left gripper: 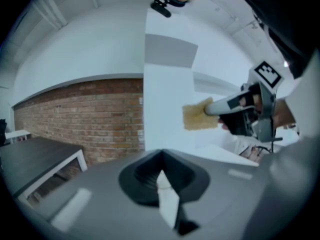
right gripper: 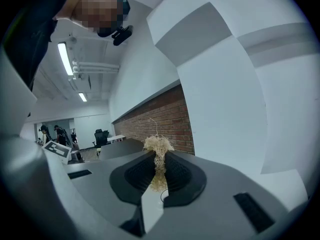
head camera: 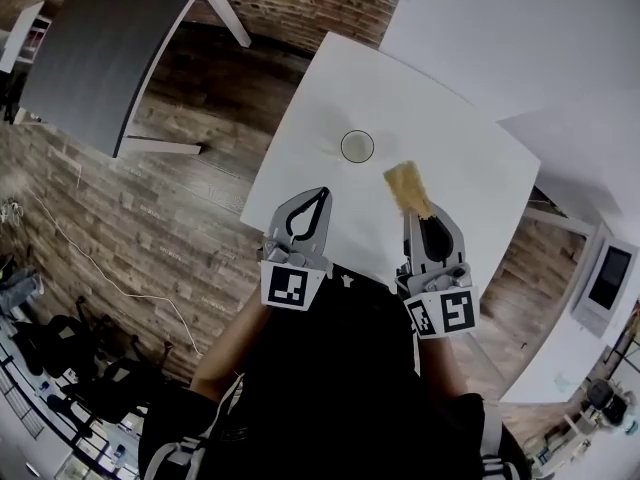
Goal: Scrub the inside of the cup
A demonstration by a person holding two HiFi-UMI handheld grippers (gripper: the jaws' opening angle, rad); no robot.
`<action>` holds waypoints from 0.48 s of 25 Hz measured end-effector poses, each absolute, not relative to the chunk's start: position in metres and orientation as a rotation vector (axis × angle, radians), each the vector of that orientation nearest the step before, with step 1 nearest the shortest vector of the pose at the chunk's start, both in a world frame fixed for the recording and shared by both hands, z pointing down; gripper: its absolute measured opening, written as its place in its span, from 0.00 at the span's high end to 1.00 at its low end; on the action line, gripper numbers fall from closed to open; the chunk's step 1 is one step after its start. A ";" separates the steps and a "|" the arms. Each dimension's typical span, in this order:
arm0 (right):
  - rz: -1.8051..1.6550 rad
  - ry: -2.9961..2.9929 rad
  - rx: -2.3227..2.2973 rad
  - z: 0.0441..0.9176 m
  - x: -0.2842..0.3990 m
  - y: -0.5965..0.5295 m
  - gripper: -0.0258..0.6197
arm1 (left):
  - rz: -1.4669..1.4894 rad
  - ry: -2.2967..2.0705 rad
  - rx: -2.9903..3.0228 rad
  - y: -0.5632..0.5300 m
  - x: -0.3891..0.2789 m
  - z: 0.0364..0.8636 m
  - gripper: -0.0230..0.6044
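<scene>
Cup (head camera: 357, 146) stands mouth-up on the white table (head camera: 460, 158), ahead of both your tools. Your right gripper (head camera: 420, 213) is clamped on the scrub pad (head camera: 408, 188). Its free end points forward, just right of the cup and short of the rim. Your left gripper (head camera: 322, 196) is closed and empty, back-left of the cup. The pad likely needs to go left, then down.

white table (head camera: 470, 158), grey table (head camera: 105, 53), brick wall (left gripper: 75, 114), wood floor (head camera: 205, 93)
</scene>
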State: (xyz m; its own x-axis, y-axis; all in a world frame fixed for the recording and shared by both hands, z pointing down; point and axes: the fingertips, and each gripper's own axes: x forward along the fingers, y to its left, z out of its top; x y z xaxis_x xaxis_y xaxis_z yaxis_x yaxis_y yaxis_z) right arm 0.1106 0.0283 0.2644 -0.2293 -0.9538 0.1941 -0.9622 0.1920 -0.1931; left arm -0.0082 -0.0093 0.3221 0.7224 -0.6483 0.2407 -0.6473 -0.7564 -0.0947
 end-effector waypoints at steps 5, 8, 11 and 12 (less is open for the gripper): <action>0.489 -2.352 1.929 0.286 0.112 0.014 0.91 | -0.518 1.043 -2.951 -0.026 -0.002 0.352 0.96; 0.501 -2.346 1.911 0.297 0.109 0.002 0.91 | -0.556 1.025 -2.970 -0.034 0.001 0.372 0.96; 0.521 -2.322 1.902 0.308 0.110 -0.004 0.91 | -0.628 0.978 -3.008 -0.034 0.006 0.397 0.95; 0.529 -2.313 1.905 0.311 0.111 -0.007 0.91 | -0.650 0.959 -3.018 -0.034 0.009 0.404 0.94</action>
